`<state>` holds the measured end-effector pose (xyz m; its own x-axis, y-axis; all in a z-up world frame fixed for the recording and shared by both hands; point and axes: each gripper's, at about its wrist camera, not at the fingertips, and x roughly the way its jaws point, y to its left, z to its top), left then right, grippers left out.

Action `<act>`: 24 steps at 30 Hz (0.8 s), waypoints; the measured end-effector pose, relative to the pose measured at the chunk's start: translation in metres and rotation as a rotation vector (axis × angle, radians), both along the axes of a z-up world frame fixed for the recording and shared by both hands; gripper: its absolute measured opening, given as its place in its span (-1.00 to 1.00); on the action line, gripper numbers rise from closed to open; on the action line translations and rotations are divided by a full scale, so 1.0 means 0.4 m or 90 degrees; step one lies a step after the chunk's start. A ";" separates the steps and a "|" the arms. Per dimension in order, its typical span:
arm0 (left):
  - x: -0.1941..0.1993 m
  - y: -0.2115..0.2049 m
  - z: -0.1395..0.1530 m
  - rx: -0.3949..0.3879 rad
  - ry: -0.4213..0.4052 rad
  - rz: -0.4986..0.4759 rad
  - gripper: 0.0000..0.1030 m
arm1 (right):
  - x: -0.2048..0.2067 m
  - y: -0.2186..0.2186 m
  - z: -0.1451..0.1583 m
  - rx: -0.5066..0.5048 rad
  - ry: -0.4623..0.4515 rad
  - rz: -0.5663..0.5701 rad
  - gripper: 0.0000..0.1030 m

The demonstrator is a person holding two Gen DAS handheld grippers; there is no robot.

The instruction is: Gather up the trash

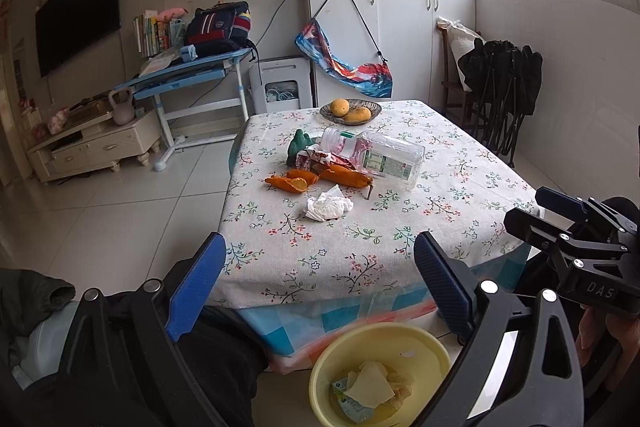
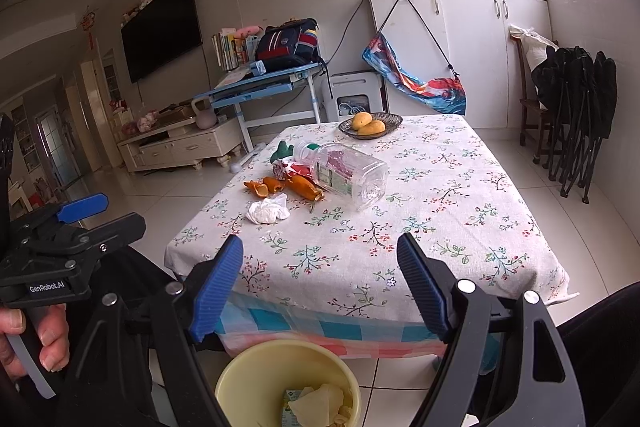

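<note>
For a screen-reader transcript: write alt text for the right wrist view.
The open right gripper points at a floral-clothed table with a tipped plastic bottle, orange peels and a crumpled tissue; a yellow bin sits below.

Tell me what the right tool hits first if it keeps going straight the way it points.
Probably the bare flowered tablecloth near the table's front edge: the open right tool aims there, short of the crumpled tissue. Depth is unclear.
</note>
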<state>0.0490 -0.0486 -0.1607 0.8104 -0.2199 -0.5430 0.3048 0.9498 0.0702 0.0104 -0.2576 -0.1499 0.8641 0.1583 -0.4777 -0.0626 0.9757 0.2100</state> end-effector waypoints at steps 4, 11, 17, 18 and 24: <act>0.017 0.023 -0.002 -0.003 -0.002 0.024 0.78 | 0.015 0.019 0.008 0.009 0.002 0.023 0.48; 0.066 0.094 0.007 -0.041 -0.001 0.090 0.78 | 0.080 0.077 0.011 0.016 0.010 0.076 0.48; 0.100 0.137 0.006 -0.060 -0.003 0.125 0.79 | 0.160 0.127 -0.006 0.016 0.031 0.116 0.48; 0.107 0.143 0.005 -0.063 -0.002 0.130 0.79 | 0.174 0.137 -0.010 0.011 0.035 0.123 0.47; 0.150 0.183 0.006 -0.089 0.002 0.159 0.79 | 0.270 0.187 -0.052 -0.009 0.068 0.150 0.37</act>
<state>0.1088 0.0245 -0.1581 0.8475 -0.0866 -0.5237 0.0600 0.9959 -0.0676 0.1183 -0.1829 -0.1706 0.7487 0.3416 -0.5681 -0.2663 0.9398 0.2142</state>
